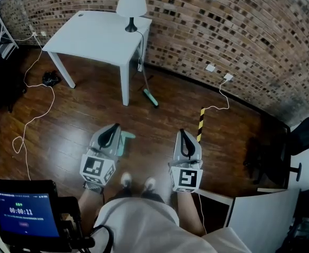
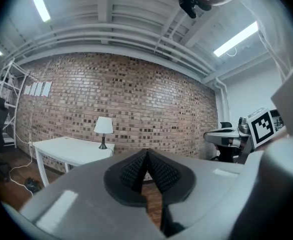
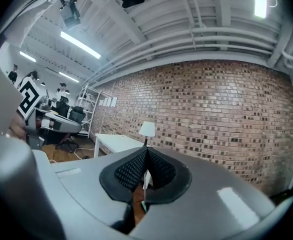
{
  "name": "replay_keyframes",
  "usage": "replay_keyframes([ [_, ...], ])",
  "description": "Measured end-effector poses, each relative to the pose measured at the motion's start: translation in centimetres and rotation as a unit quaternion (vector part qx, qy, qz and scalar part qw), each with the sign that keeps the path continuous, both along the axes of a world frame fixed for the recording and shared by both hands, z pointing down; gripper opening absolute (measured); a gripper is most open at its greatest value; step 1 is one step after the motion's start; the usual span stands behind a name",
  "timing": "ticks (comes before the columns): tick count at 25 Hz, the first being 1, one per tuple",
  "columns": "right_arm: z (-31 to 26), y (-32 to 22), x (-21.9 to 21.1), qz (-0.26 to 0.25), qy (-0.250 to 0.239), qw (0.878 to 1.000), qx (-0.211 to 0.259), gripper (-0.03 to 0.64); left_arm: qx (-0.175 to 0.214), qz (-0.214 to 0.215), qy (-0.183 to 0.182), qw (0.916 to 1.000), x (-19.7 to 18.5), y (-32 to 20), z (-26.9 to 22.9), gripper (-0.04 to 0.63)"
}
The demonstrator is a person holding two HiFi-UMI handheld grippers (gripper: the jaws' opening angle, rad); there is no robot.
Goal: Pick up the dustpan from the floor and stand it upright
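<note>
The left gripper [image 1: 112, 129] and the right gripper [image 1: 184, 136] sit low in the frame, each with its jaws together and nothing between them. What I take for the pale green dustpan [image 1: 126, 140] lies on the floor [image 1: 80, 120] just right of the left gripper, partly hidden behind it. A half-blind reach could nudge it across the smooth wood, and a shallow pinch on a thin rim could let it drop or topple once stood. A striped bar [image 1: 200, 124] lies just beside the right gripper and a white cable [image 1: 41, 112] loops at left. The centre stays open up to the white surface [image 1: 91, 36] and the brush [image 1: 151, 98] by its leg.
</note>
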State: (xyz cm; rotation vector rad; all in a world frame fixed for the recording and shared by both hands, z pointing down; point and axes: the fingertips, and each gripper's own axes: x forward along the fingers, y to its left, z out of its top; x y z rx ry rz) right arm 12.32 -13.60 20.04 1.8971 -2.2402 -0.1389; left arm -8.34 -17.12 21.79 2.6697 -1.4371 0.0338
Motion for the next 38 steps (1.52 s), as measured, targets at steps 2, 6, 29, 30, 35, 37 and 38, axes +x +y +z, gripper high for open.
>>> replay_keyframes([
  [2, -0.1, 0.4, 0.2, 0.0, 0.002, 1.0, -0.01, 0.012, -0.001, -0.002, -0.001, 1.0, 0.3, 0.3, -0.2, 0.002],
  [6, -1.0, 1.2, 0.3, 0.002, 0.005, 1.0, -0.006, 0.012, 0.005, -0.005, 0.007, 0.9999, -0.1, 0.2, -1.4, 0.002],
  [29, 0.4, 18.8, -1.0, -0.02, -0.031, 0.999, 0.013, 0.014, 0.028, 0.046, 0.034, 0.998, -1.0, 17.3, -1.5, 0.002],
  [30, 0.0, 21.3, -0.8, -0.02, -0.033, 0.999, 0.02, 0.014, 0.036, 0.045, 0.037, 0.9977, -0.7, 19.6, -2.3, 0.002],
  [35, -2.6, 34.3, 1.5, -0.024, -0.063, 0.997, 0.032, 0.014, 0.056, 0.02, 0.02, 0.998, -0.6, 31.9, -4.4, 0.002],
  [37, -3.1, 38.6, 2.1, -0.031, -0.093, 0.995, 0.031, 0.014, 0.06, 0.003, 0.011, 0.9981, -1.5, 36.2, -4.2, 0.002],
  [38, -3.2, 40.4, 2.2, -0.033, -0.105, 0.994, 0.027, 0.014, 0.061, -0.002, 0.006, 0.9981, -1.8, 38.2, -4.2, 0.002],
])
